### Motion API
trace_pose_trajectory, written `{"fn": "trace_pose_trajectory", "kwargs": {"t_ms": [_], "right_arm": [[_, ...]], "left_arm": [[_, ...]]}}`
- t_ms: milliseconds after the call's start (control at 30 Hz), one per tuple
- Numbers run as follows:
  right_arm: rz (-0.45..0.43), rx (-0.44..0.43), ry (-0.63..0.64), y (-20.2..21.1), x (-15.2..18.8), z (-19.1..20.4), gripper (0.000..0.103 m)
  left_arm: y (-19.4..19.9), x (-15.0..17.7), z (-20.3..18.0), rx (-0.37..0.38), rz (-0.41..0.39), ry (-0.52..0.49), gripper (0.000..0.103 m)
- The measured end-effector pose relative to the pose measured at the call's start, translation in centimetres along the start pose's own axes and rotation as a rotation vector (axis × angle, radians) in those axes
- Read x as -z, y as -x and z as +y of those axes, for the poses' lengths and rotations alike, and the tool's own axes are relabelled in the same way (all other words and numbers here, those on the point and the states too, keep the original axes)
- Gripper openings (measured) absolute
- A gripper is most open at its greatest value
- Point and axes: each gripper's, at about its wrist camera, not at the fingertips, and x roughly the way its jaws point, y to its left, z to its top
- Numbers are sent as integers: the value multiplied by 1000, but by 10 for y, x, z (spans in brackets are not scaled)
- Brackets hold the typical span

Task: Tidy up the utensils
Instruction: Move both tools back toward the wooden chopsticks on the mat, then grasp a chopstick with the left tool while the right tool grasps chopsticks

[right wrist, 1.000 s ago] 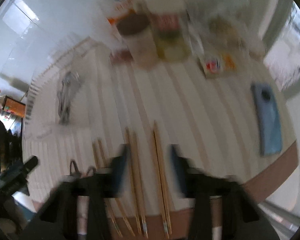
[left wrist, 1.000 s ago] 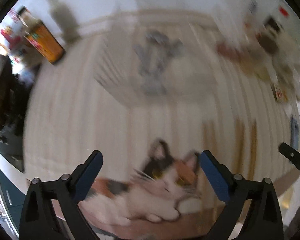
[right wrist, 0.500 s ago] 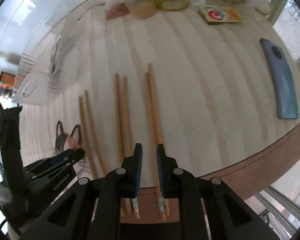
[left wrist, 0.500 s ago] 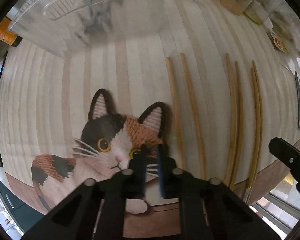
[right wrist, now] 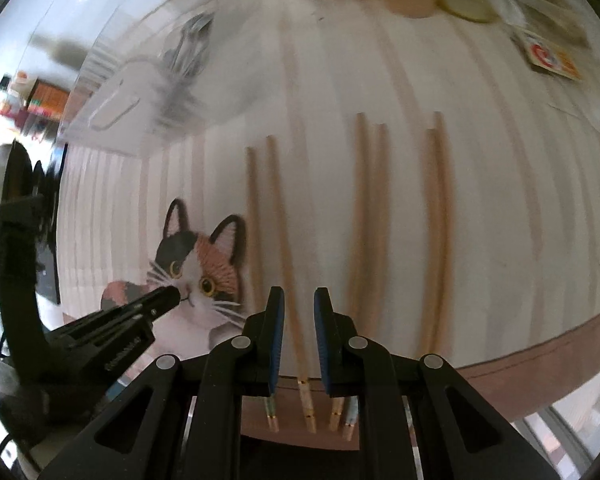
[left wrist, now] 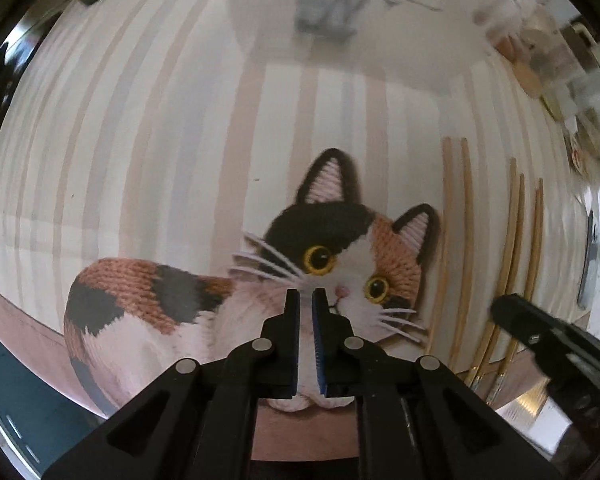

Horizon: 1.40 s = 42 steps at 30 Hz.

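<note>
- The right gripper [right wrist: 298,300] has its fingers a little apart, straddling one chopstick [right wrist: 288,264] without pinching it; the stick's partner [right wrist: 253,224] lies just left of the fingers.
- Two more chopstick pairs [right wrist: 366,216] sit off to the right on the striped tablecloth [right wrist: 500,200].
- The left gripper [left wrist: 305,300] is nearly closed on nothing, over the cat picture [left wrist: 332,256].
- Farther ahead there's a clear tray [right wrist: 140,92] holding metal cutlery, pretty blurry.

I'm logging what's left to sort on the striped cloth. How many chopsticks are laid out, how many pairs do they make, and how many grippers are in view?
Chopsticks: 6
Pairs: 3, left, middle, right
Grippers: 2, left gripper and right gripper
Total: 8 things, counting chopsticks singly.
</note>
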Motion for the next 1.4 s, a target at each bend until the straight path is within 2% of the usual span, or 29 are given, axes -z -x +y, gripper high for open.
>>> {"fn": "trace_pose_trajectory", "kwargs": {"t_ms": [100,133,200,233,267,300,433,600,733,800,833,867,933,1067,1233,1400], "right_arm": [[38,25,47,-18,0,13,19],[53,42,68,-25,1,18,19],[73,69,93,-37,1,23,18],[51,88,113,-37,3,26,17],[41,135,132,-37,4,28,10],[38,158,125,-37,5,25,7],[34,153,50,-33,6,2,6],[45,64,-89,-27,8,-38,8],[5,-14,-194,-8,13,-66,21],[-24,-21,-225,3,17,-78,22],[-31,-25,-238,9,17,-83,22],[-39,-27,-250,12,19,-87,22],[-46,-30,-257,20,19,-91,22],[-38,-57,-240,27,13,-87,22],[14,-92,-193,5,10,-58,22],[29,19,-182,-14,9,-49,21]], "left_arm": [[3,-3,11,-25,2,17,10],[3,-4,12,-62,8,18,13],[6,-7,13,-57,4,21,30],[7,-8,14,-44,-2,23,31],[9,-3,16,-29,-10,23,32],[12,-3,17,-19,-14,19,32],[18,-6,-8,45,-8,-19,32],[14,-8,-45,66,25,-94,32],[-1,-2,-67,29,51,-167,32],[2,1,-78,-33,21,-220,29],[3,2,-82,-60,9,-241,22],[5,4,-83,-91,-4,-264,9],[6,6,-78,-98,-12,-267,5],[16,5,-41,-124,-14,-209,4],[28,5,12,-150,-6,-120,5],[38,9,44,-136,-7,-59,5]]}}
